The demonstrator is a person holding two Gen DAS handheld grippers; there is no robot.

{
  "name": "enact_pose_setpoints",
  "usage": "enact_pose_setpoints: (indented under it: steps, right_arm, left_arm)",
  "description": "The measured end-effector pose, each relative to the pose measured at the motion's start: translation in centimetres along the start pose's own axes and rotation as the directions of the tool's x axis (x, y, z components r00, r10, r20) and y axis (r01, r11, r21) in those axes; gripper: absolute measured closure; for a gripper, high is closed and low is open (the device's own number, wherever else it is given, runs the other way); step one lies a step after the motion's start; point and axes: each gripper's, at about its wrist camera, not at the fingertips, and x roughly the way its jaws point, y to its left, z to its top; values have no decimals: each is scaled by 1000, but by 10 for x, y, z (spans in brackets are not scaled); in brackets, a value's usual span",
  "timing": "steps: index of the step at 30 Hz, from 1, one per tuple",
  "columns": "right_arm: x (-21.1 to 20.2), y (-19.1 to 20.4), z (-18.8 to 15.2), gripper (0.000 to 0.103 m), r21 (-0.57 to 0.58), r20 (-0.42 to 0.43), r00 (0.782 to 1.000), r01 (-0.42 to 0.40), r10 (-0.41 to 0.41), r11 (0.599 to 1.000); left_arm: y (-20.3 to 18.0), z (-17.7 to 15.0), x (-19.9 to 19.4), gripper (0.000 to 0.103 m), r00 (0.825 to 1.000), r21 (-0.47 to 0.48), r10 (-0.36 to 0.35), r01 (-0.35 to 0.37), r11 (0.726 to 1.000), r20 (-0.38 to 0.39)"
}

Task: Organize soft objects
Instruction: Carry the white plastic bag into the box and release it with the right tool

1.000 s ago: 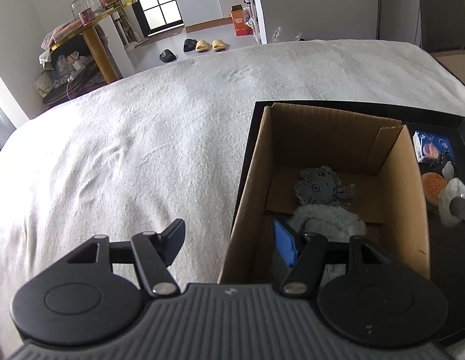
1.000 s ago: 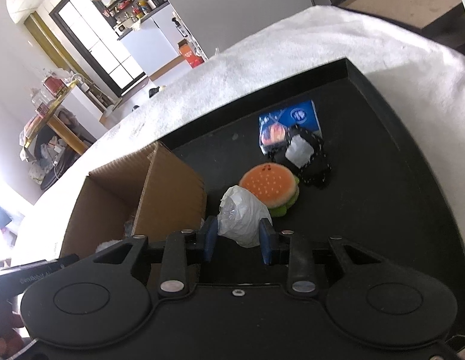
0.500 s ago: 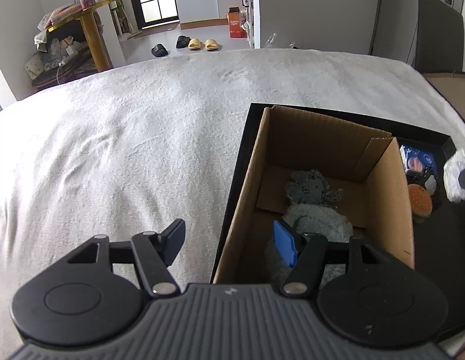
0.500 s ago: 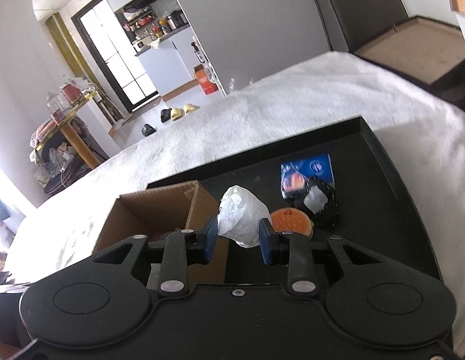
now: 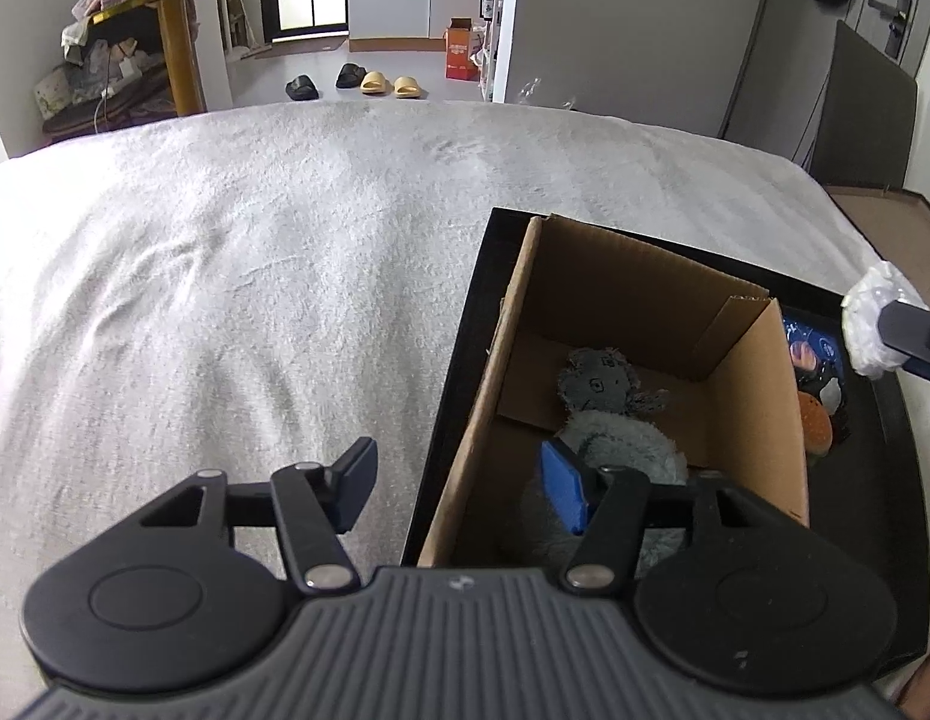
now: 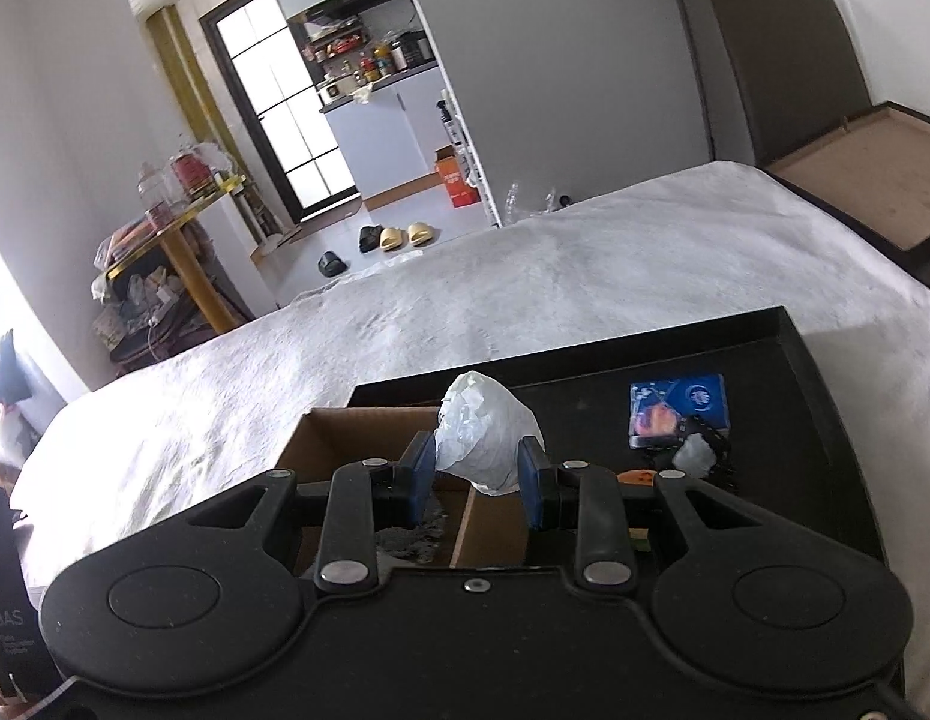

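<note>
Right gripper [image 6: 477,474] pinches crumpled white soft wad [image 6: 486,432] above brown cardboard box [image 5: 591,372]; empty left gripper [image 5: 459,483], jaws closing astride box wall, might tip it.

The right gripper [image 6: 478,468] clamps a white crumpled wad [image 6: 486,435] (jaws pressing both sides) above the cardboard box [image 6: 345,441].

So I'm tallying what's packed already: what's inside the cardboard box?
Inside the cardboard box lies a grey plush toy, head toward the far wall, fluffy body nearer. The left gripper's blue pad and the near box wall cover its lower part, so anything there is hidden.
</note>
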Motion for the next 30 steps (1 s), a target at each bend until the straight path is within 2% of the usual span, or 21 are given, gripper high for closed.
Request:
enact_pose_setpoints:
  steps: [3,5,11,16,17,18,30]
  right_arm:
    - [5,12,0,74,-25,-11,1000,-1,1,1000]
    - [8,20,-1,74,-38,-20,1000,-8,7,999]
    - [19,44,-4,73,-75,-45,999,-25,21,997]
    - [29,63,-1,71,-89,-64,997,-59,53,994]
    - [30,66,0,63,-92,-71,996,-59,53,994]
    - [32,69,0,52,-93,-81,996,-55,48,994]
    - [21,42,-11,51,-46,-94,995,23,-28,999]
  left_arm:
    - [5,0,2,57,1000,-21,-15,15,1000,-3]
    - [8,0,4,71,1000,-33,-29,29,999,-10]
    - [17,-1,8,90,997,-67,-67,65,996,-27]
    - [22,-2,10,91,995,-79,-99,97,992,-32]
    - [23,-2,10,91,994,-82,-103,100,992,-33]
    - [23,-3,10,91,994,-84,-105,101,991,-33]
    - [22,-2,11,91,995,-84,-94,90,992,-40]
